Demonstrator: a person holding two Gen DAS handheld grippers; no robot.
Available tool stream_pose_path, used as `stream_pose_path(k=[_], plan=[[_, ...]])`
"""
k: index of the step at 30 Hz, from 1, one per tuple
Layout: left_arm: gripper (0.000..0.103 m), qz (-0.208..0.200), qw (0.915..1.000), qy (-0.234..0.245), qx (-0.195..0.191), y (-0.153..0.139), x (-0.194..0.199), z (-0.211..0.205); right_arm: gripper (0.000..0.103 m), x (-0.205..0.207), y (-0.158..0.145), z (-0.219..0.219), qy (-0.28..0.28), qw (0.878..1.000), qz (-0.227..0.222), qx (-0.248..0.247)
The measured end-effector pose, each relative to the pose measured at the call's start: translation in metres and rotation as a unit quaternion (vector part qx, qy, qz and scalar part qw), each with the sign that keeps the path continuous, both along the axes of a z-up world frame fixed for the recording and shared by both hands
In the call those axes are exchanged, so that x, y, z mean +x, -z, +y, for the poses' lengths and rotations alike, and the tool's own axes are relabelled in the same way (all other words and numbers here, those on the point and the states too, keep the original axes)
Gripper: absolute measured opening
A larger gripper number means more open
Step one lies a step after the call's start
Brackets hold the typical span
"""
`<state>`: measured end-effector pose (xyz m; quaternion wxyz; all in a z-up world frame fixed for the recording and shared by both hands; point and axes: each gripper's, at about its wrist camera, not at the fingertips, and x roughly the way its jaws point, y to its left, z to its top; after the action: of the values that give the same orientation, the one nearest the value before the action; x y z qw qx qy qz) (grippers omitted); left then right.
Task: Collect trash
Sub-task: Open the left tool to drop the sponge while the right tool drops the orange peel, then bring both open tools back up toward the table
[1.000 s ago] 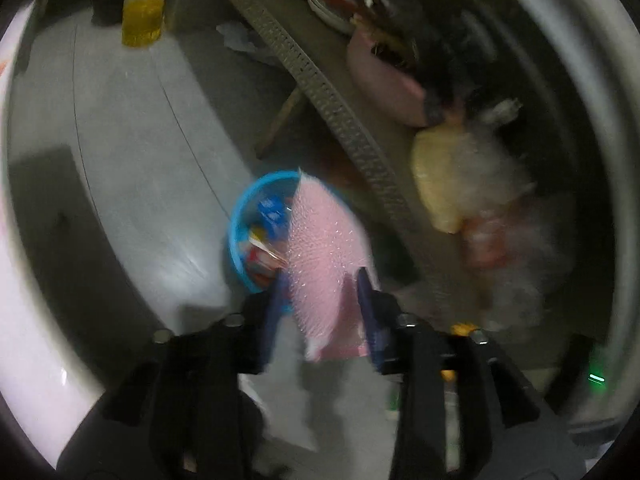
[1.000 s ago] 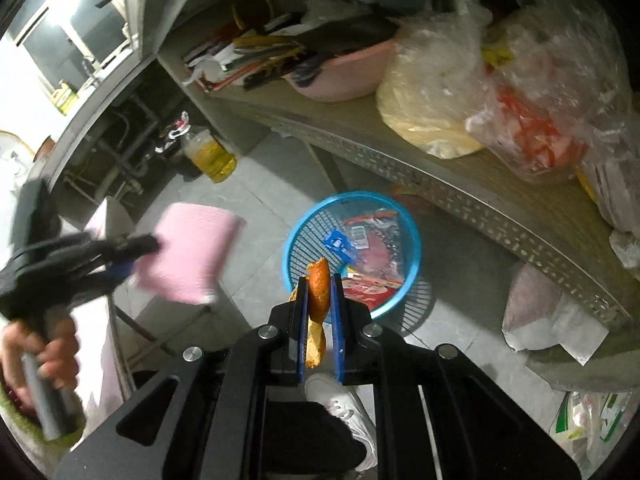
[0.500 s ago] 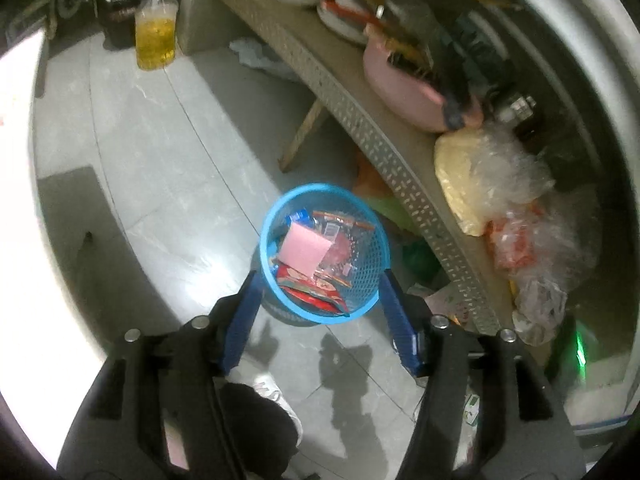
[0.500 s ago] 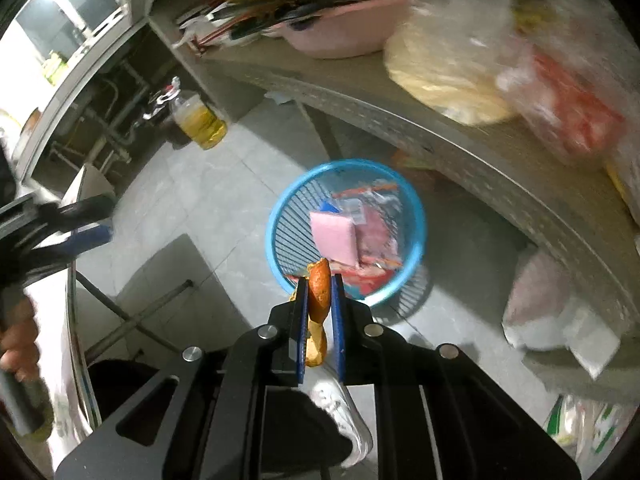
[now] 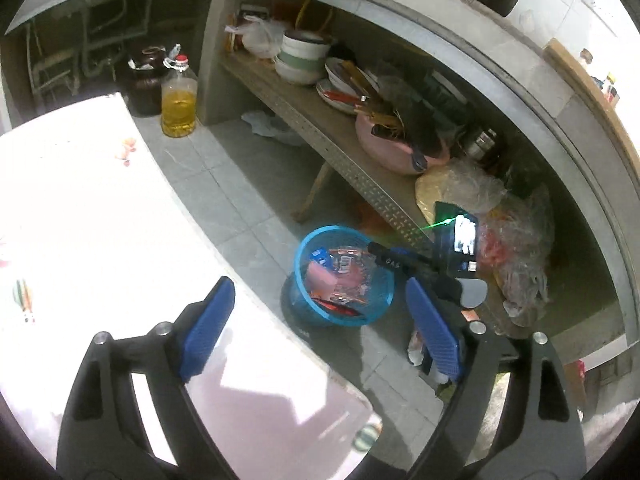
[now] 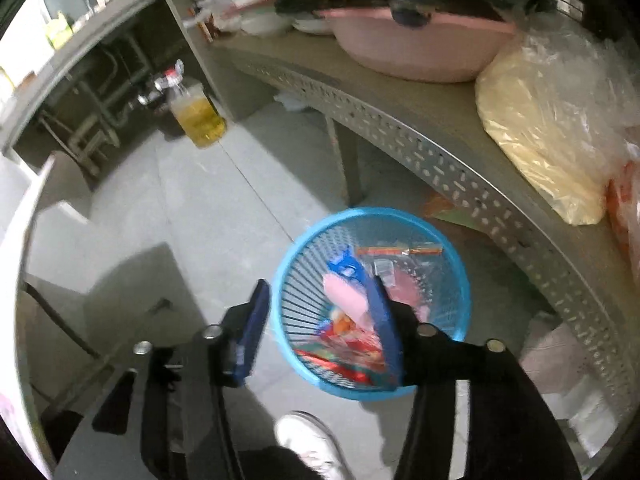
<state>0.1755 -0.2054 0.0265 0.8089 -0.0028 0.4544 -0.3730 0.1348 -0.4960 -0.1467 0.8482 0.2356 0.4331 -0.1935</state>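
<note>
The blue mesh basket [image 6: 360, 213] stands on the floor below the shelf and holds wrappers and a pink packet [image 6: 346, 297]. My right gripper [image 6: 318, 328] hovers just over the basket's near rim. Its jaws are opening and nothing is pinched between the blue pads. In the left wrist view the basket [image 5: 305, 249] lies further off, with the right gripper [image 5: 380, 257] reaching over it. My left gripper [image 5: 320, 320] is high above the edge of the white table [image 5: 100, 208]. Its jaws are still opening, wide and empty. Small scraps [image 5: 127, 151] lie on the table.
A perforated metal shelf [image 6: 420, 140] carries a pink basin [image 6: 412, 48], dishes and plastic bags [image 6: 548, 120]. A bottle of yellow oil [image 5: 179, 108] stands on the tiled floor. A person's white shoe [image 6: 312, 440] is beside the basket.
The left gripper let go of the pink packet, which now lies in the basket, then rose back over the table. The right gripper dropped toward the basket and opened; the orange piece is gone from its pads.
</note>
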Motion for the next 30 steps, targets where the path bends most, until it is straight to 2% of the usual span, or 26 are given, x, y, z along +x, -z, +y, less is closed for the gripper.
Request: stream_pose_path(k=[5, 7, 16, 23, 30], plan=[[0.089, -0.015, 0.9997, -0.017, 0.001, -0.004, -0.006, 0.025, 0.063, -0.020, -0.026, 0.026, -0.009, 0.999, -0.019, -0.033], [0.092, -0.024, 0.9994, -0.025, 0.000, -0.006, -0.009, 0.034, 0.069, -0.030, -0.037, 0.034, -0.011, 0.999, -0.020, -0.046], [0.094, -0.052, 0.9963, -0.068, -0.010, -0.011, -0.016, 0.060, 0.086, -0.053, -0.081, 0.067, -0.032, 0.994, -0.019, -0.098], [0.094, -0.088, 0.9911, -0.098, -0.021, -0.027, -0.021, 0.075, 0.092, -0.062, -0.113, 0.092, -0.049, 0.989, -0.034, -0.136], [0.094, -0.094, 0.9865, -0.133, -0.019, -0.033, -0.021, 0.087, 0.096, -0.067, -0.135, 0.111, -0.047, 0.983, -0.043, -0.172]])
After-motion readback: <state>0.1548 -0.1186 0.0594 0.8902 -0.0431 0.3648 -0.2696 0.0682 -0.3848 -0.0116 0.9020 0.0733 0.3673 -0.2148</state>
